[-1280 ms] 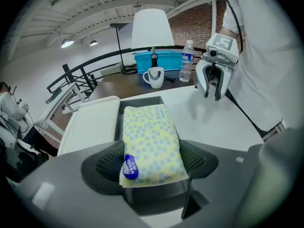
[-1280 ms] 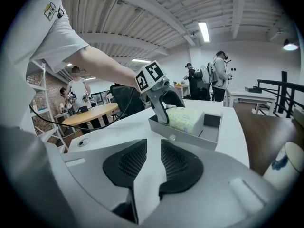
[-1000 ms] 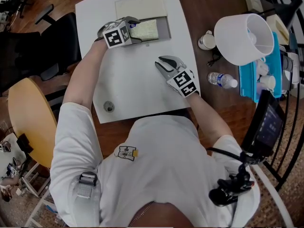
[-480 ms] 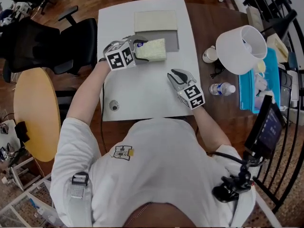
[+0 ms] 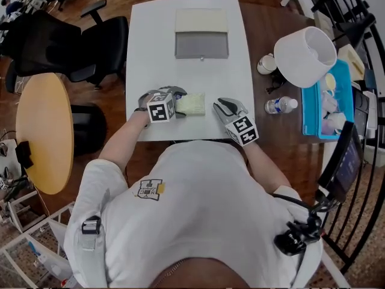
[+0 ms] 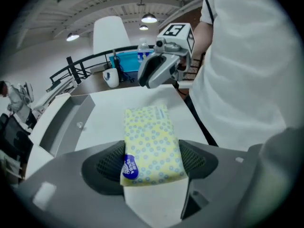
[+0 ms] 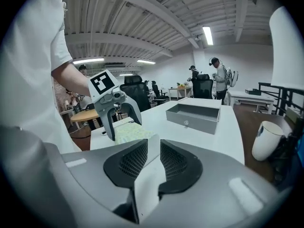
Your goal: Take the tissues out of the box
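Note:
A yellow dotted tissue pack (image 5: 192,104) lies low over the white table (image 5: 186,77) near its front edge, and my left gripper (image 5: 179,103) is shut on it. In the left gripper view both pads press the pack's (image 6: 151,144) sides. The open grey box (image 5: 201,44) stands at the table's far side with its cream lid (image 5: 201,20) behind it. My right gripper (image 5: 222,105) hovers just right of the pack. Its jaws are closing to a narrow gap with nothing between them (image 7: 153,161).
A white lampshade (image 5: 307,50), a white cup (image 5: 263,64), a water bottle (image 5: 280,105) and a blue tray (image 5: 325,101) sit on the brown table to the right. A black chair (image 5: 66,41) and a round wooden table (image 5: 45,131) stand left.
My left gripper has carried the tissue pack from beside the box back to the table's near edge. The right gripper has drawn back toward the person too.

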Motion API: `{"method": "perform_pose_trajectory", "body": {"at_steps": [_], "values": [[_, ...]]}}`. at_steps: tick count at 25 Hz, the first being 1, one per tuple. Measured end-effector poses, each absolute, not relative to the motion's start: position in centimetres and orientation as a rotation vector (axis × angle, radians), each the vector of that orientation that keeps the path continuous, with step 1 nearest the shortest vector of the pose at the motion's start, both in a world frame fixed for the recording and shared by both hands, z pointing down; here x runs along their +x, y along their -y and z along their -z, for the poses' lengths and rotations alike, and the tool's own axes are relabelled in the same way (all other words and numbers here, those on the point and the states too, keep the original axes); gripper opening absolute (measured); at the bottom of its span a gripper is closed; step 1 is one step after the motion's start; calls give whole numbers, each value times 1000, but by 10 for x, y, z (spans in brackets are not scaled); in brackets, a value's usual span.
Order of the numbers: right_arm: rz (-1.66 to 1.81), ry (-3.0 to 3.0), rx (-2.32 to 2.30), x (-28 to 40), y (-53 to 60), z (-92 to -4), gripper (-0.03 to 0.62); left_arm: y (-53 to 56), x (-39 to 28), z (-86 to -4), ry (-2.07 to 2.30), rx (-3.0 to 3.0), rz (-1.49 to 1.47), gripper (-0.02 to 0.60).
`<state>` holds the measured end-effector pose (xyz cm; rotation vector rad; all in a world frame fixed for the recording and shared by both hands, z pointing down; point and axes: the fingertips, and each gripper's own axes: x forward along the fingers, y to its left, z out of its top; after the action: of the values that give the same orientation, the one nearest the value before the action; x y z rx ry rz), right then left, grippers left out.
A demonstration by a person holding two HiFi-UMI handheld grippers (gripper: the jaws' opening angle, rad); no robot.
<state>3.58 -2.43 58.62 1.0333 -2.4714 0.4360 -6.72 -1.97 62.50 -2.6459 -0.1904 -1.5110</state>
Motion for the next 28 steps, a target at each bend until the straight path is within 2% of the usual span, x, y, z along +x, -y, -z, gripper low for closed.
{"method": "perform_pose_trajectory", "body": {"at_steps": [6, 11, 16, 17, 21, 28], "values": [[-414, 2475, 1015, 29, 23, -585, 75, 18, -66, -630, 156, -2697, 1437, 354], [-405, 2482, 1007, 26, 23, -580, 75, 15, -69, -620, 170, -2754, 1389, 383], [-409, 2486, 994, 25, 17, -579, 75, 23, -81, -560, -70, -2997, 1065, 375], [-411, 2486, 987, 23, 15, -580, 75, 21, -84, -549, -121, -3042, 992, 335], [-420, 2496, 946, 15, 4, -580, 75, -19, -91, -534, -200, -3192, 787, 4], [-483, 2489, 804, -5, -38, -601, 67, -98, -61, -618, -176, -3443, 828, 0]]}}
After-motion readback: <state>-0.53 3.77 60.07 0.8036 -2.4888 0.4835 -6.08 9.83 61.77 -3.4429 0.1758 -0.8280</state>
